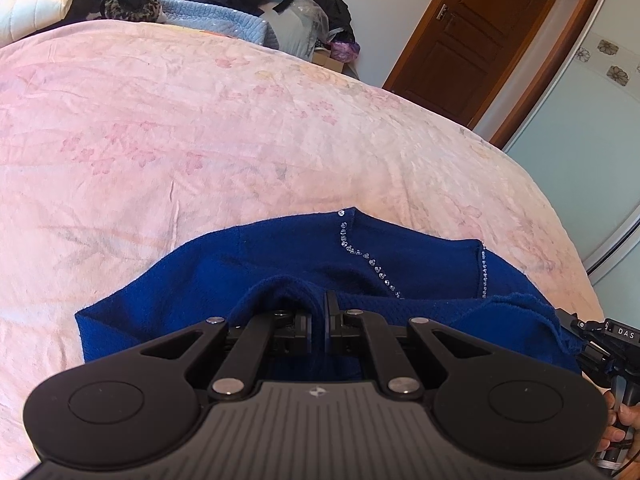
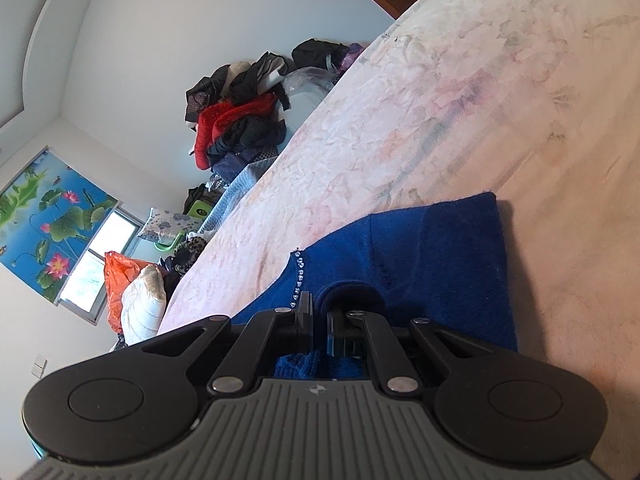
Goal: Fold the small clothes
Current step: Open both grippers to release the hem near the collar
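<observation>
Pink bedspread [image 1: 240,140] under blue garment [image 1: 280,256], both tools pinching fabric.

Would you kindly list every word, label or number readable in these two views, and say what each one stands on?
"DAS": white letters on the black right claw at the left wrist view's right edge; the character before them is too blurred to read.
Both devices' grey bodies carry only a small wordless emblem.

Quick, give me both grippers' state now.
Left gripper: shut on the blue garment.
Right gripper: shut on the same blue garment.
</observation>
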### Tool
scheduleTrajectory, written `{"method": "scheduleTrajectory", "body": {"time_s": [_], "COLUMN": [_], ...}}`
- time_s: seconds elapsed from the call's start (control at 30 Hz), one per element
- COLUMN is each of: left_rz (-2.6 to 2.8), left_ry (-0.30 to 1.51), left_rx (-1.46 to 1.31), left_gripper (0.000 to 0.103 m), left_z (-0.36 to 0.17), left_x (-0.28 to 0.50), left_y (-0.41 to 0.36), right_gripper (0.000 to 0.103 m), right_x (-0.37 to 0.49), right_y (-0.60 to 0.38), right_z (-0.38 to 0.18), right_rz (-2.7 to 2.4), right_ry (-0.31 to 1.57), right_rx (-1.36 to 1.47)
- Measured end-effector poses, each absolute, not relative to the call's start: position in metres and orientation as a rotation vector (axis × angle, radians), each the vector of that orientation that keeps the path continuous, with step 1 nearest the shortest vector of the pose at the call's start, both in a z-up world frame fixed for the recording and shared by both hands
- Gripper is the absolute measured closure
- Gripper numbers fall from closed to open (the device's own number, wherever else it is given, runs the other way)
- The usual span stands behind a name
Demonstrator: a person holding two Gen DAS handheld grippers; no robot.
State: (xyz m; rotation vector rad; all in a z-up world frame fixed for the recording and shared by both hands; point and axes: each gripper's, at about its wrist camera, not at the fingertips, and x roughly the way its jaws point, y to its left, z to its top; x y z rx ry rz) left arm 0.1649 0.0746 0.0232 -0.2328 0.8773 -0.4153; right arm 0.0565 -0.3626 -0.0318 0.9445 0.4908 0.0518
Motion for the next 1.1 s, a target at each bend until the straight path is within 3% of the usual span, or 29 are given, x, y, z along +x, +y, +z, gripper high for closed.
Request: {"method": "scheduleTrajectory", "body": {"time_s": [0.2, 0.5, 0.6, 0.67, 0.7, 0.9, 1.1], "left_rz": [-0.409, -0.426, -0.44, -0.454, -0.457, -0.448, -0.445], "left_ry": [0.895, 0.994, 0.998, 0.994, 0.987, 0.968, 0.945], "left_rx": [-0.283, -0.601, -0.668, -0.731, -0.763, -0.799, -0.92], "left_gripper": [0.097, 0.092, 0.077, 0.048, 0.043, 0.041, 0.041], "left_z": [0.023, 0.008, 0.006, 0.005, 0.004, 0.01, 0.01], "left_x": [0.168, 0.182, 0.183, 0.183, 0.183, 0.184, 0.187], "left_y": [0.08, 0.113, 0.118, 0.121, 0.122, 0.121, 0.131], "right_gripper": [0.092, 0.088, 0.086, 0.079, 0.079, 0.078, 0.06], "right_x": [0.058, 0.063, 0.064, 0.064, 0.065, 0.066, 0.067], "right_y": [-0.363, -0.368, -0.368, -0.369, -0.369, -0.372, -0.372], "right_z": [-0.033, -0.044, -0.046, -0.046, -0.046, -0.047, -0.04], "right_rz": [0.048, 0.039, 0.035, 0.032, 0.031, 0.033, 0.038], "right_ry": [0.495, 0.508, 0.511, 0.513, 0.514, 0.515, 0.48], "right_rx": [0.95, 1.015, 1.015, 1.02, 1.022, 1.036, 1.026]}}
